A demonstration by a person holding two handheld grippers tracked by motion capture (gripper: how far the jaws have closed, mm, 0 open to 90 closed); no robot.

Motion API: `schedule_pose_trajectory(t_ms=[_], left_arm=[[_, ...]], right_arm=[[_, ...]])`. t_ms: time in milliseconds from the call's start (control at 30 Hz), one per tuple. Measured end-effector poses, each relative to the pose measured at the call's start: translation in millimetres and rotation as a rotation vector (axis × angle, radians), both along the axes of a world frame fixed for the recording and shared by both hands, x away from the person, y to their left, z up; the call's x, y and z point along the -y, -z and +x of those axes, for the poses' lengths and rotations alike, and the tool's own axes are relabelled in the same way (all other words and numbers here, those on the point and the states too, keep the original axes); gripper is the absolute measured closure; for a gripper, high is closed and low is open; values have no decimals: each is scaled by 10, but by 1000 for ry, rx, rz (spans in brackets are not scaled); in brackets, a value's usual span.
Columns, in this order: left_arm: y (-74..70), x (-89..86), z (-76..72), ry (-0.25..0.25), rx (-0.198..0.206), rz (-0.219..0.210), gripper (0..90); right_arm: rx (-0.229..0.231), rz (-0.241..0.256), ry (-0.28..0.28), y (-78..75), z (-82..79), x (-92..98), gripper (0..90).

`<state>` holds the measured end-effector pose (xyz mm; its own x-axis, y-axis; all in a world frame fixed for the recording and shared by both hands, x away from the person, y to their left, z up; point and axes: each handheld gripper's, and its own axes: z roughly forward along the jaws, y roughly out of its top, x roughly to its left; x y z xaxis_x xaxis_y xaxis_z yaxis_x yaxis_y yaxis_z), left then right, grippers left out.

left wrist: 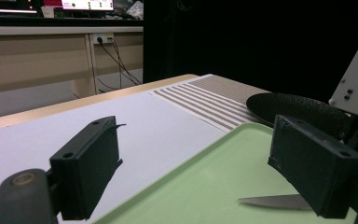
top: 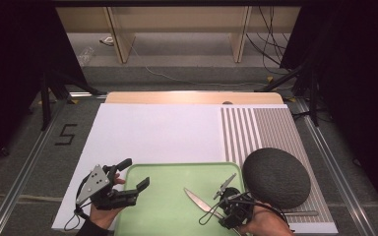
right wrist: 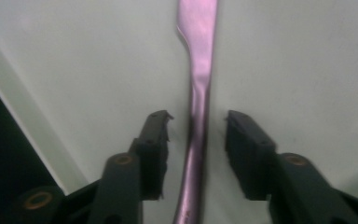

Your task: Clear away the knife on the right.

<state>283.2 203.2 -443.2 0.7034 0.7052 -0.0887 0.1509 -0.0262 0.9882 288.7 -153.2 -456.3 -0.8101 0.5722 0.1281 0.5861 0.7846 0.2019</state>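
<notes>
Knife [top: 200, 202] lies flat on the green tray [top: 172, 172], near its front right; blade tip points toward tray centre, handle runs back to my right tongs [top: 225, 212]. In the right gripper view the knife handle [right wrist: 196, 140] sits btwn the two black jaws, which stand apart w/ a gap on each side, not clamped, no contact I can see. Right hand [top: 266, 225] comes in from the bottom edge, tongs angled up-left along the knife.

Left tongs [top: 130, 178] sit at the tray's front left corner, jaws spread wide w/ nothing btwn them: one jaw over the white mat, the other over the tray rim. Left hand [top: 102, 214] grips from below, grey plate on top tilted. In the left gripper view the serrated blade [left wrist: 272, 201] shows low right, just beside the far jaw, well apart from these tongs across the tray.

Farther right: dark round plate [top: 276, 177] just beside the tray's right edge, resting on the striped mat [top: 261, 128]. White mat [top: 157, 132] covers the table [top: 192, 97] beyond.
</notes>
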Motion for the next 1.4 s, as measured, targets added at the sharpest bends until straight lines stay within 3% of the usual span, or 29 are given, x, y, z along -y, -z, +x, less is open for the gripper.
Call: schedule_pose_trajectory(t_ms=[67, 267, 367, 500, 567, 867, 1067, 1400], left_arm=[[1, 5, 0, 5, 2, 4, 152], [0, 1, 0, 4, 1, 1, 152], [-1, 3, 0, 5, 2, 1, 152], [-1, 5, 1, 6, 1, 1, 152], [0, 5, 1, 7, 1, 1, 152], [0, 3, 1, 8, 2, -3, 152], [0, 3, 0, 7, 1, -1, 152], [0, 4, 0, 7, 1, -1, 152]], right_arm=[[33, 66, 0, -58, 6, 0, 456], [140, 176, -18, -136, -31, -36, 417], [193, 200, -28, -124, -34, -37, 487], [213, 212, -38, -90, -36, -44, 615], [234, 205, -44, -72, -48, -64, 676], [230, 196, -103, 22, -81, -133, 869], [218, 169, -118, 53, -95, -160, 900], [241, 112, -156, 90, -94, -165, 900]])
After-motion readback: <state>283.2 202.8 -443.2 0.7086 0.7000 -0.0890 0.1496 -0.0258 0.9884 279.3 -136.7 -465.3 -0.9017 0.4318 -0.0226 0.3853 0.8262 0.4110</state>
